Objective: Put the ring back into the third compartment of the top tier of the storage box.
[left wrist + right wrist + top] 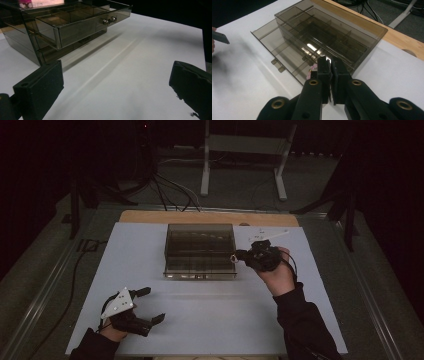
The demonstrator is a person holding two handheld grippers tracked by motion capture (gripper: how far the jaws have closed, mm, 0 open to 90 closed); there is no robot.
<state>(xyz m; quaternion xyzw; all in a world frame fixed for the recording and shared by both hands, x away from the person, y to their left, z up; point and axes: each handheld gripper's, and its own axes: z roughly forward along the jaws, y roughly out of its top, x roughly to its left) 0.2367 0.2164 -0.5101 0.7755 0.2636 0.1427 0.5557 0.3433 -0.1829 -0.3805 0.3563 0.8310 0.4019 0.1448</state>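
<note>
A smoky see-through drawer box (200, 245) stands at the back middle of the white table (210, 320). Its upper drawer (82, 23) is pulled out, with divided compartments and two metal knobs (109, 20). My right gripper (240, 256) hovers at the box's right side, pointing left. Its jaws are shut on a small pale pink item (313, 67) that hangs just over the drawer's near end (294, 72), below the gripper (329, 61). My left gripper (147, 305) rests open at the front left, aimed at the box. Nothing lies between its wide-set jaws (117, 75).
A wooden strip (150, 216) runs along the table's far edge. Behind it, white stand legs (205, 170) and dark cables (165, 190) lie on the floor. The other hand's gripper (219, 37) shows at the left edge of the right gripper view.
</note>
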